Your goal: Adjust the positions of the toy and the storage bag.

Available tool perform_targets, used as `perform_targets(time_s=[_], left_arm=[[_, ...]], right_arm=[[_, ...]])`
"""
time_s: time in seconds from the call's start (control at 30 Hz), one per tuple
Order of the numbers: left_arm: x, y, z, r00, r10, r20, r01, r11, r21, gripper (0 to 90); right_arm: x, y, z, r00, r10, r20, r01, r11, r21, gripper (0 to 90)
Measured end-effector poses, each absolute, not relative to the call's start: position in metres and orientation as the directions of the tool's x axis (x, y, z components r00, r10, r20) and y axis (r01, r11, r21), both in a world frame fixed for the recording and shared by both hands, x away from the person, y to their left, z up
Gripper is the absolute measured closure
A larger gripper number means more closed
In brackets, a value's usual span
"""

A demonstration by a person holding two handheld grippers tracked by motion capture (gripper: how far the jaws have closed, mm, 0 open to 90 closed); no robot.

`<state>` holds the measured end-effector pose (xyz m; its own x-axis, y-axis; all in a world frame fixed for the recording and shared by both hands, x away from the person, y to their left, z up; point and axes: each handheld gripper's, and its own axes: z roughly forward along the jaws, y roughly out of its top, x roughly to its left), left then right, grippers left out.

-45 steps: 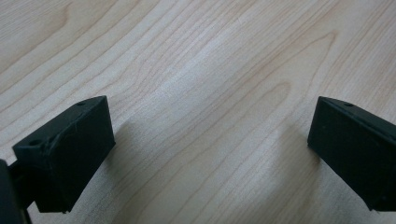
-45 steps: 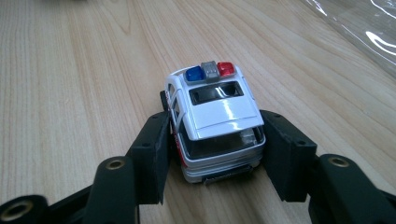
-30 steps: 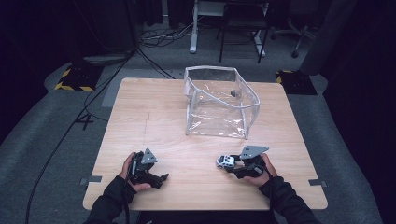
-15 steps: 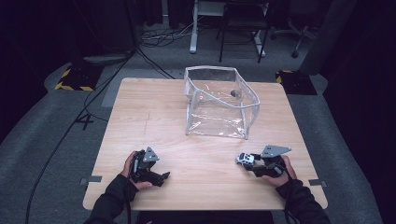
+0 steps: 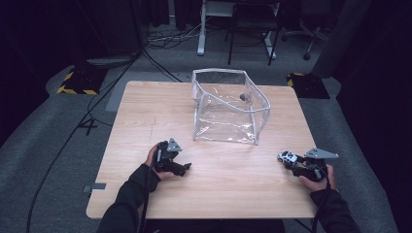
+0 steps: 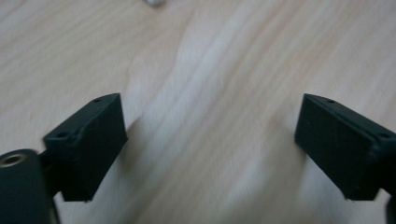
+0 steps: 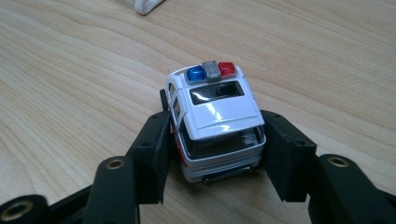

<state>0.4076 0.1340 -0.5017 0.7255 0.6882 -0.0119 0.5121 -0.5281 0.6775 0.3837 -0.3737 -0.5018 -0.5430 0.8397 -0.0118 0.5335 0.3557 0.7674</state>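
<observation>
The right hand-held gripper point(image 7: 215, 154), at the lower right of the high view, is clamped on a toy police car point(image 7: 212, 123). The left hand-held gripper point(image 6: 210, 149) has just been closing slightly; its jaws stand wide apart over the bare counter point(image 6: 224, 70), nothing between them.

I can read no word, brand or number anywhere. The toy police car point(image 7: 215, 126) carries red markings along its side, too blurred and too steeply angled for me to make out as letters. Beyond the table point(image 5: 145, 121), on its far left, lies a mat with yellow and black warning stripes point(image 5: 77, 90); those stripes carry no writing.
</observation>
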Motion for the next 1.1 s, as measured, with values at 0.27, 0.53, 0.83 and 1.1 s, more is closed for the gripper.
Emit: perform_targets(time_s=[0.27,0.53,0.83,1.1], left_arm=[[0.440,0.101,-0.501,0.677,0.736,-0.008,0.536,-0.485,0.691,19.0],[0.461,0.086,-0.500,0.619,0.785,-0.020,0.567,-0.429,0.703,35.1],[0.465,0.079,-0.493,0.564,0.819,-0.107,0.533,-0.262,0.805,57.9],[0.464,0.086,-0.491,0.589,0.807,-0.045,0.494,-0.315,0.811,85.3]], right_arm=[[0.384,-0.373,-0.502,-0.545,0.838,-0.013,0.532,0.358,0.768,46.5],[0.385,-0.373,-0.502,-0.551,0.834,-0.016,0.528,0.363,0.768,46.4],[0.385,-0.373,-0.502,-0.555,0.832,-0.016,0.527,0.367,0.767,46.4],[0.385,-0.373,-0.502,-0.556,0.831,-0.016,0.527,0.367,0.767,46.4]])
